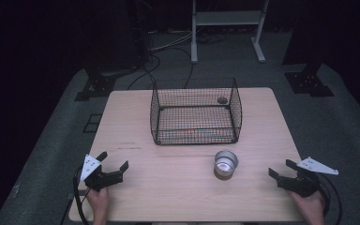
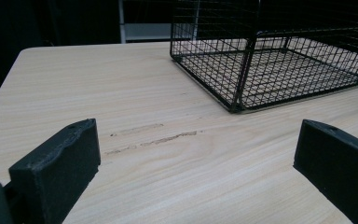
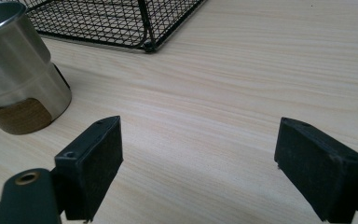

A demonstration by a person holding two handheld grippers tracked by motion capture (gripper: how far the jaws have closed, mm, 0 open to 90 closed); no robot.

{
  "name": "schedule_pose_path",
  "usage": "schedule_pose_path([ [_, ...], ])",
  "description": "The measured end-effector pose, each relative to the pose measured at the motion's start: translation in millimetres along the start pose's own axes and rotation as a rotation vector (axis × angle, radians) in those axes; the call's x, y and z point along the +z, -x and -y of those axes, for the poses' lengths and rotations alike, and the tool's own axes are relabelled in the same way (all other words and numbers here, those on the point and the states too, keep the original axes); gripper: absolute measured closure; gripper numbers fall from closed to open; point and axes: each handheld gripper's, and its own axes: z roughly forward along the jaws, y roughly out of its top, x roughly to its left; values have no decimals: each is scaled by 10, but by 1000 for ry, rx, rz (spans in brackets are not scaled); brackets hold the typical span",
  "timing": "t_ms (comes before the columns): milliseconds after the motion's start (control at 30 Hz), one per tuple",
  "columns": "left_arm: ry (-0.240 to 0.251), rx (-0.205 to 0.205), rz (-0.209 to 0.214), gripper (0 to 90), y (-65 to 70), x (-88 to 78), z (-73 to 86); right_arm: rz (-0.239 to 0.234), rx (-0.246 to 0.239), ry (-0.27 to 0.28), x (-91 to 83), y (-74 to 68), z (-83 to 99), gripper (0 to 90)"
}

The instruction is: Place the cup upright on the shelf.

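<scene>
Spanning most of the high view, the wooden counter [image 1: 168,197] carries everything here, and the wire basket [image 1: 195,111] standing on its far half serves as the landmark for the rest. That basket is black mesh with an open top, and it sits upright, roughly centred across the width of the counter.

Just in front of the basket's near right corner stands the metal cup [image 1: 225,163], upright with its mouth open to the camera above, close to the basket but apart from it. In the right gripper view the cup [image 3: 16,74] shows a shiny steel wall with a brown band near its foot, and the basket's corner lies just behind it.

Further toward the person from the basket, and off to its right, the right hand-held gripper [image 1: 279,169] rests low over the counter with a hand behind it. Its jaws stand spread with bare wood between them, holding nothing. The cup lies to the left of this hand-held gripper and slightly ahead of it, near but clearly apart, outside the gap between the jaws.

On the near side of the basket and off to its left, the left hand-held gripper [image 1: 114,159] is likewise spread and empty, with only plain counter between its jaws. It points toward the basket's near left corner and is well apart from the cup.
</scene>
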Motion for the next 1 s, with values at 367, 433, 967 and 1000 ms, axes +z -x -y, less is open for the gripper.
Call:
schedule_pose_path([
  [367, -5, 8, 5, 0, 11, -1, 0, -26, -23, 8, -11, -66, -47, 143],
  [433, -2, 9, 6, 0, 13, -1, -1, -40, -31, 6, -10, -75, -74, 142],
  [967, -1, 8, 6, 0, 11, -8, 1, -91, -112, -3, -35, -285, -251, 134],
  [1000, -1, 9, 6, 0, 11, -8, 1, -103, -110, -1, -46, -308, -278, 134],
])
